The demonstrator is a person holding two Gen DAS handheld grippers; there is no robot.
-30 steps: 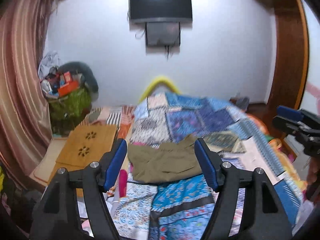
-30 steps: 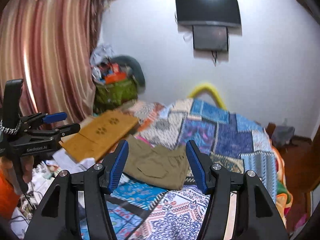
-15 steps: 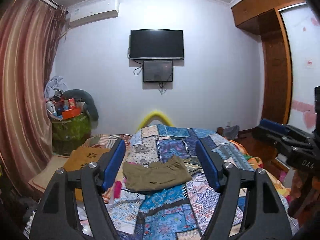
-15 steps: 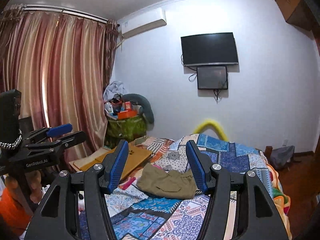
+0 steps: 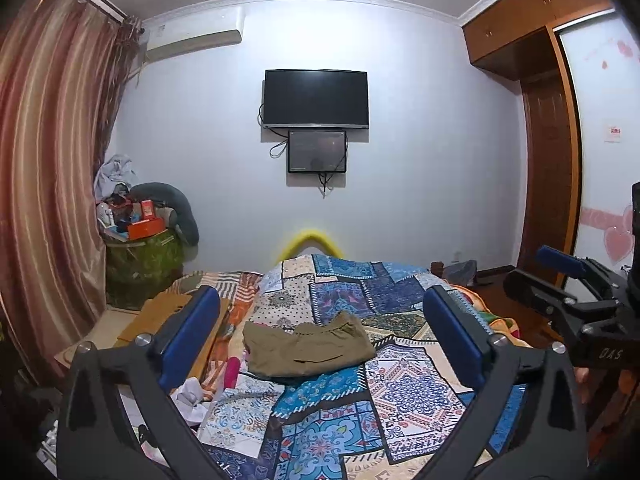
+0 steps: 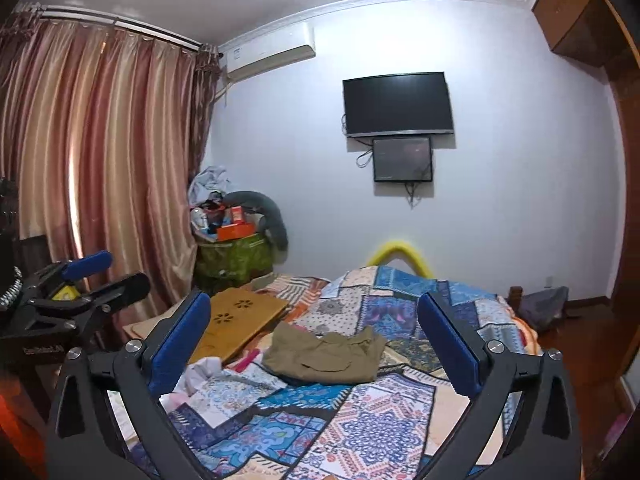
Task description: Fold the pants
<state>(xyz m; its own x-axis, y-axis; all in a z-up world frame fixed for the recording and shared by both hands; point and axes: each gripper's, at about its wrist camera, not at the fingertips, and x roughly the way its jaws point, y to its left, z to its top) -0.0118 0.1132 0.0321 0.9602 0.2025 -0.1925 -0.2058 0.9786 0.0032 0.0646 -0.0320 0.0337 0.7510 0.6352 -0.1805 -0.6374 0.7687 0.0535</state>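
The olive pants (image 5: 307,350) lie in a compact folded bundle on the patchwork quilt (image 5: 404,392) of the bed, near its left side, just beside a wooden lap tray (image 6: 240,324). The left tool (image 5: 324,344) and the right tool (image 6: 316,344) are both wide open, empty, raised and well apart from the cloth. The fold seems nearly complete. To finish it well, I would lower one tool slowly, press the top layer flat, and straighten the bumpy far edge. The loose corner on the right could open if it is pulled quickly.
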